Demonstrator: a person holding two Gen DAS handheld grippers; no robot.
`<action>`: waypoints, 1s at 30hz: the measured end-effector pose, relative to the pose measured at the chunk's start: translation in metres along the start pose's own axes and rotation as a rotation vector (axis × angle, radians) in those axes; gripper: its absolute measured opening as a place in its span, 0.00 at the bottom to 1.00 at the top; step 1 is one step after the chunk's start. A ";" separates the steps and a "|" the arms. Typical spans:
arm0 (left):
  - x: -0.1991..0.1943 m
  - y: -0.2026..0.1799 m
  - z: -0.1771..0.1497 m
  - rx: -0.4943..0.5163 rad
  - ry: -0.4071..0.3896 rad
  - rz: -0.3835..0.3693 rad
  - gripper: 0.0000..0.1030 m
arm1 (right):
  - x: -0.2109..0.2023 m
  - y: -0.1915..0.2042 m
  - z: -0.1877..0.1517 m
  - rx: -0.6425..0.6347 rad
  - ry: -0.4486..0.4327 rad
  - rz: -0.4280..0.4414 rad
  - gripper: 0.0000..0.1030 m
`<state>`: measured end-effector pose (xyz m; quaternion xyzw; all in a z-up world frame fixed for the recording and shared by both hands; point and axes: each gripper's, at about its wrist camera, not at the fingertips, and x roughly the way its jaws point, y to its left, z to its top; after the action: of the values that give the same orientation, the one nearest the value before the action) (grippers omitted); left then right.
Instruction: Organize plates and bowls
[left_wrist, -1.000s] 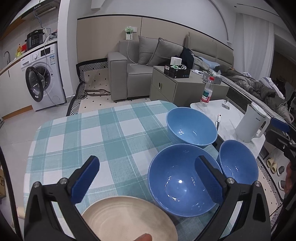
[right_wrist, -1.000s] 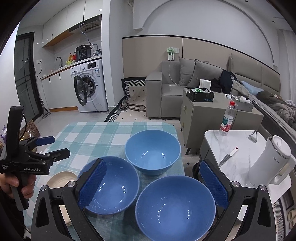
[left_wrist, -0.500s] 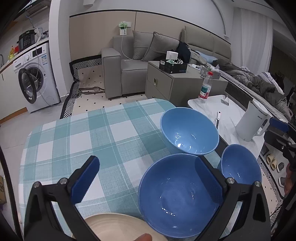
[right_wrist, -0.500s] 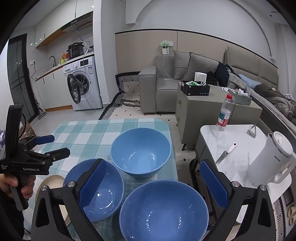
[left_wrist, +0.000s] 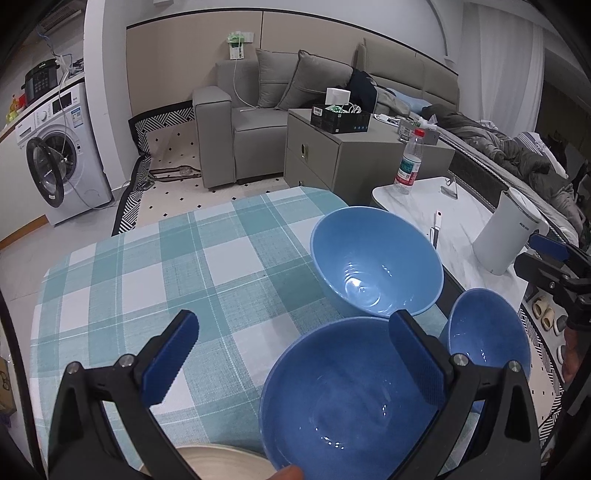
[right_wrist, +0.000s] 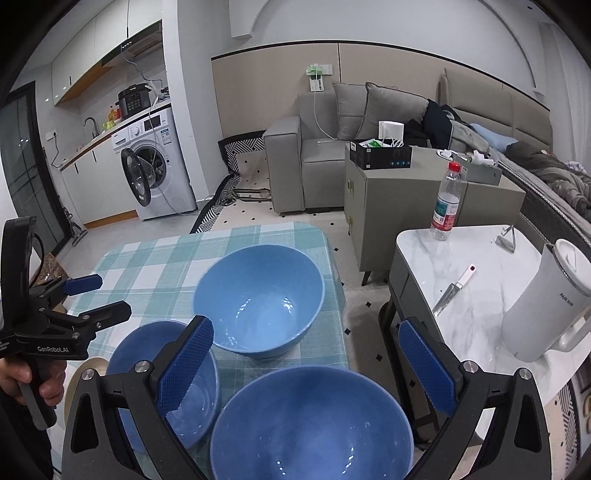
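Observation:
Three blue bowls stand on the checked tablecloth (left_wrist: 166, 273). The far bowl (left_wrist: 375, 264) (right_wrist: 258, 301) sits near the table's right edge. A near-left bowl (left_wrist: 343, 402) (right_wrist: 173, 373) lies below my left gripper (left_wrist: 295, 356), which is open and empty above its left rim. A near-right bowl (left_wrist: 487, 334) (right_wrist: 312, 424) lies below my right gripper (right_wrist: 306, 363), which is open and empty. A cream plate (left_wrist: 221, 461) shows at the near table edge, partly hidden by the left gripper.
A white marble side table (right_wrist: 476, 280) to the right holds a white kettle (right_wrist: 546, 306), a knife (right_wrist: 452, 291) and a water bottle (right_wrist: 447, 203). A grey cabinet (left_wrist: 354, 155), sofa (left_wrist: 251, 122) and washing machine (left_wrist: 55, 155) stand beyond.
Both grippers have moved forward and lower over the bowls, which now appear larger and closer. The plate has slid toward the left view's bottom edge. The bowls have not moved.

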<state>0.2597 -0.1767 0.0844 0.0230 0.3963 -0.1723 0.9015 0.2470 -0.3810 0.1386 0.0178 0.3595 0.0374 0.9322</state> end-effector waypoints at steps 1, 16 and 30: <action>0.003 0.000 0.001 -0.003 0.005 -0.003 1.00 | 0.002 -0.002 0.001 0.002 0.003 0.000 0.99; 0.040 -0.009 0.011 0.009 0.066 -0.022 1.00 | 0.053 -0.024 0.004 0.057 0.086 0.017 0.99; 0.070 -0.011 0.020 -0.012 0.112 -0.068 0.99 | 0.097 -0.029 0.007 0.071 0.151 0.018 0.96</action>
<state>0.3137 -0.2106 0.0485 0.0138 0.4477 -0.1988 0.8717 0.3253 -0.4019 0.0768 0.0514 0.4298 0.0341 0.9008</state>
